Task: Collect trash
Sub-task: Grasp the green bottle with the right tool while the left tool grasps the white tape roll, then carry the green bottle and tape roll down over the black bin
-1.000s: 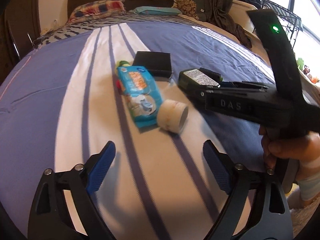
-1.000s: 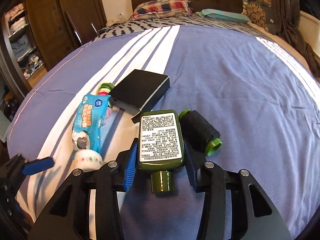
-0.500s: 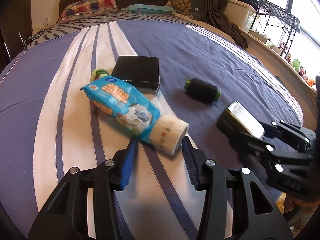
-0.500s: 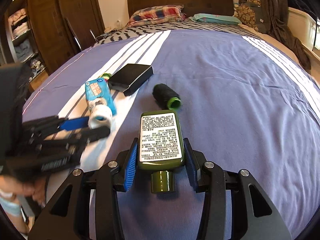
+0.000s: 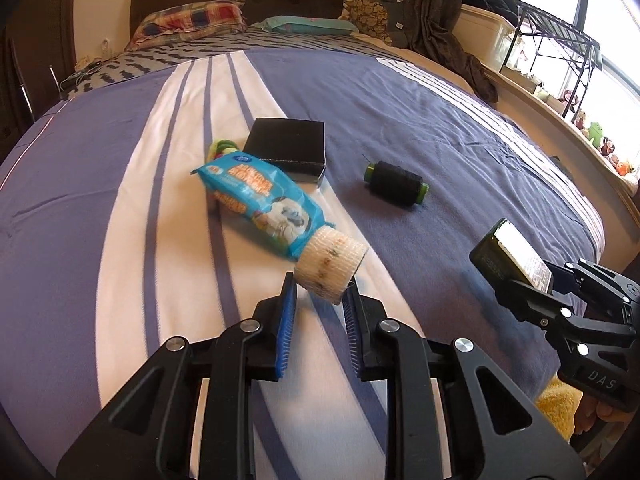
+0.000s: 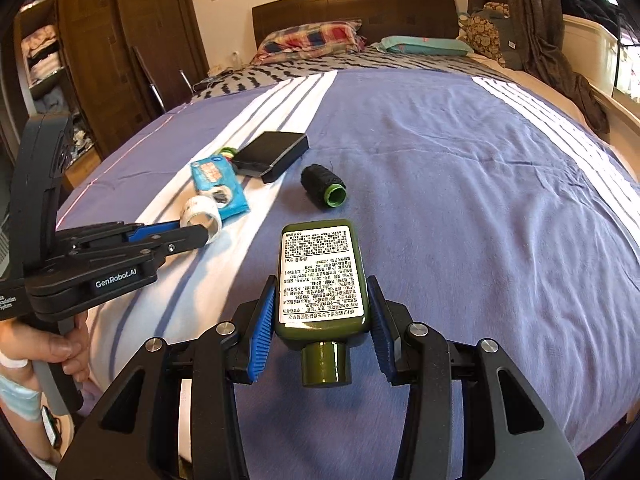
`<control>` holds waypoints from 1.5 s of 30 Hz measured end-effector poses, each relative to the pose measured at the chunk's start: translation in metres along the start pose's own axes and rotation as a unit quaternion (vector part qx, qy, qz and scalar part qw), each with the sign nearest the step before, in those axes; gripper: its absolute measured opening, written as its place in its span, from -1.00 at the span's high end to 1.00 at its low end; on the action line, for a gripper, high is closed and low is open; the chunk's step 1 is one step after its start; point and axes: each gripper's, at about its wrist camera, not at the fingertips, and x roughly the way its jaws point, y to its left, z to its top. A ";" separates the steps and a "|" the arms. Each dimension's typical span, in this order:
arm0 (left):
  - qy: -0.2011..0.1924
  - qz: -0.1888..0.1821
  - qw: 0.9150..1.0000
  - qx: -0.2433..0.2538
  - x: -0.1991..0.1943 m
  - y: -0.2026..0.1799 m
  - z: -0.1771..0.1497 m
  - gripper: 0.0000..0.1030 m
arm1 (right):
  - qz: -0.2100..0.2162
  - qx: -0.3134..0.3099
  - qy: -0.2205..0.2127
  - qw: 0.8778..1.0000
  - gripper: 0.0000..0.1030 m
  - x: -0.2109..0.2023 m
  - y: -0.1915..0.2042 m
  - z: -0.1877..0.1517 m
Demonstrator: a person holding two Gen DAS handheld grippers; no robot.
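Observation:
My left gripper [image 5: 319, 292] is shut on a white bandage roll [image 5: 330, 262] at the near end of a blue snack packet [image 5: 262, 198] on the bed; it also shows in the right wrist view [image 6: 202, 216]. My right gripper [image 6: 322, 312] is shut on a dark green bottle [image 6: 322, 280] with a white label, cap toward the camera, held above the bed. The bottle also shows in the left wrist view [image 5: 510, 256]. A black thread spool [image 5: 396, 178] with green ends and a black box [image 5: 288, 148] lie on the bed.
The bed has a blue and white striped cover [image 5: 420, 112]. A green and pink ring toy [image 5: 222, 148] lies behind the packet. Pillows [image 5: 188, 20] and a headboard are at the far end. A wardrobe [image 6: 120, 48] stands left, a windowsill with a rack [image 5: 556, 60] right.
My left gripper moved in and closed on the bandage roll. My right gripper lifted the green bottle off the bed and drew back toward the bed's near right side.

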 end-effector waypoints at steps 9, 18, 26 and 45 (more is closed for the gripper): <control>-0.038 0.016 0.999 -0.003 -0.072 -0.004 -0.033 0.58 | 0.003 -0.016 -0.030 0.999 0.15 -0.051 0.028 -0.012; -0.078 0.021 0.997 0.009 -0.142 -0.022 -0.067 0.58 | 0.019 -0.026 -0.069 0.997 0.15 -0.110 0.057 -0.030; -0.093 0.024 0.995 0.008 -0.178 -0.028 -0.101 0.58 | 0.037 -0.021 -0.083 0.996 0.15 -0.139 0.074 -0.054; 0.008 0.024 1.000 -0.012 -0.133 -0.027 -0.206 0.58 | 0.048 -0.004 0.026 0.998 0.15 -0.107 0.066 -0.147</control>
